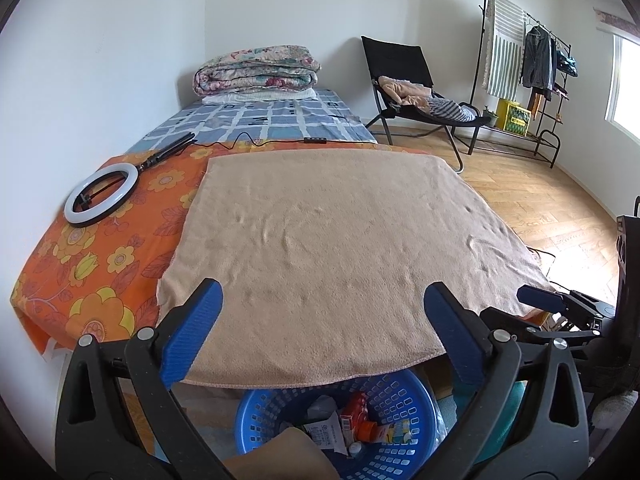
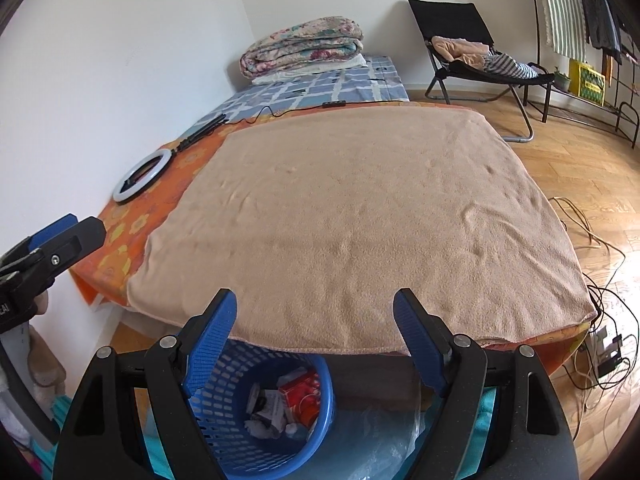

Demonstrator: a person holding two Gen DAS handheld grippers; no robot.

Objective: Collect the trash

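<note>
A blue plastic basket [image 1: 404,408] stands on the floor at the foot of the bed and holds trash: a red carton [image 1: 356,410], paper wrappers [image 1: 324,434] and crumpled tissue. It also shows in the right wrist view [image 2: 224,380] with the red carton [image 2: 300,396] inside. My left gripper [image 1: 324,292] is open and empty above the basket, over the edge of a tan towel [image 1: 340,240]. My right gripper [image 2: 316,300] is open and empty, also over the towel's [image 2: 360,208] near edge. The left gripper shows at the left of the right wrist view [image 2: 64,236].
The towel lies on an orange flowered sheet [image 1: 100,264]. A ring light [image 1: 102,194] with its cable lies at the bed's left. A folded quilt [image 1: 256,68] sits at the far end. A black chair [image 1: 408,88] and clothes rack [image 1: 528,64] stand right. Cables [image 2: 600,320] lie on the floor.
</note>
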